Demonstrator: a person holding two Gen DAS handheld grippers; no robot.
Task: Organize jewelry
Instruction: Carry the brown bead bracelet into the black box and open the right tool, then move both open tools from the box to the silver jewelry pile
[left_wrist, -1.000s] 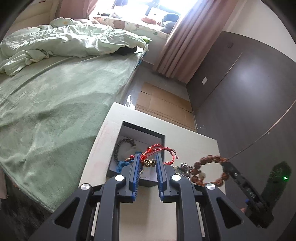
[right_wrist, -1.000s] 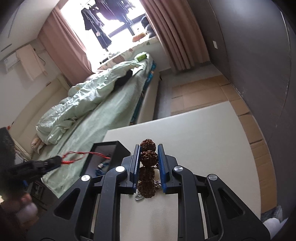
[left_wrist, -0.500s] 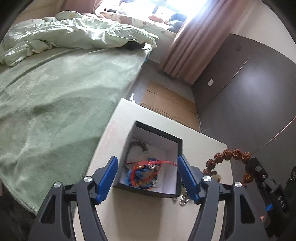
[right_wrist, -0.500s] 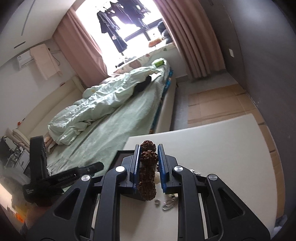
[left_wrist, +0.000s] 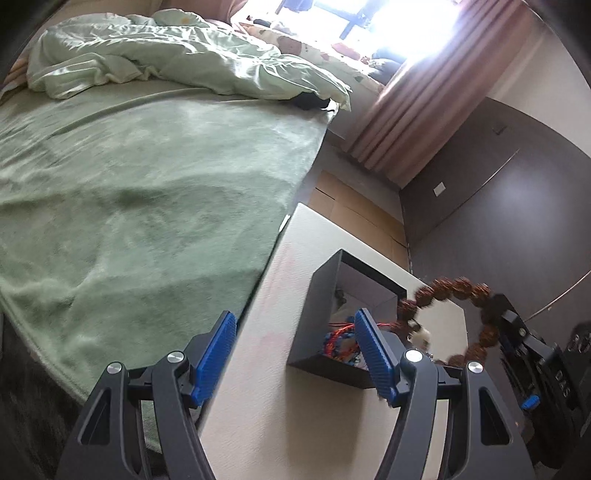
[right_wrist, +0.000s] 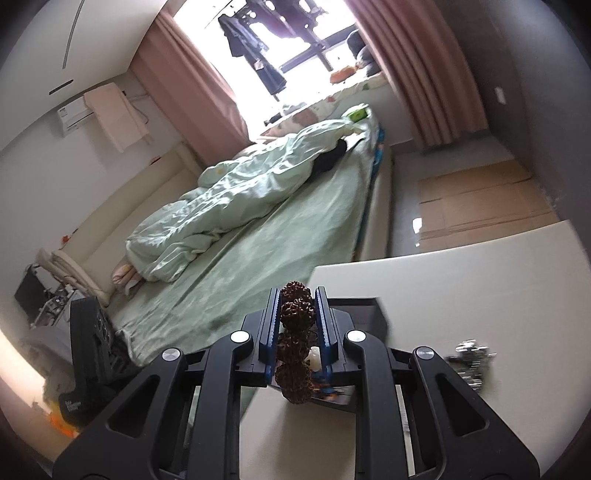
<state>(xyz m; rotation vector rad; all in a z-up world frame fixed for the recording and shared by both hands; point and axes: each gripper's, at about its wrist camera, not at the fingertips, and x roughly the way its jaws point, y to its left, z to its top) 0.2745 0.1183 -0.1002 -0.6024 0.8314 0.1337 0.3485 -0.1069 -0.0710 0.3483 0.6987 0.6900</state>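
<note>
A black jewelry box (left_wrist: 325, 328) with a white lining stands on the white table (left_wrist: 280, 417). A red and blue string bracelet (left_wrist: 338, 341) lies inside it. My left gripper (left_wrist: 295, 356) is open and empty, left of and short of the box. My right gripper (right_wrist: 295, 321) is shut on a brown bead bracelet (right_wrist: 295, 314), held above the box (right_wrist: 364, 312). In the left wrist view the bead bracelet (left_wrist: 448, 290) hangs from the right gripper's fingers (left_wrist: 513, 325) over the box's right side.
A small silver jewelry piece (right_wrist: 469, 363) lies on the table right of the box. A bed with a green blanket (left_wrist: 129, 206) borders the table's left edge. A dark wall (left_wrist: 517, 206) stands to the right. Cardboard (right_wrist: 480, 199) covers the floor beyond.
My left gripper opened, dropped the red string bracelet into the box and pulled back to the left. My right gripper carried the bead bracelet up and over the box.
</note>
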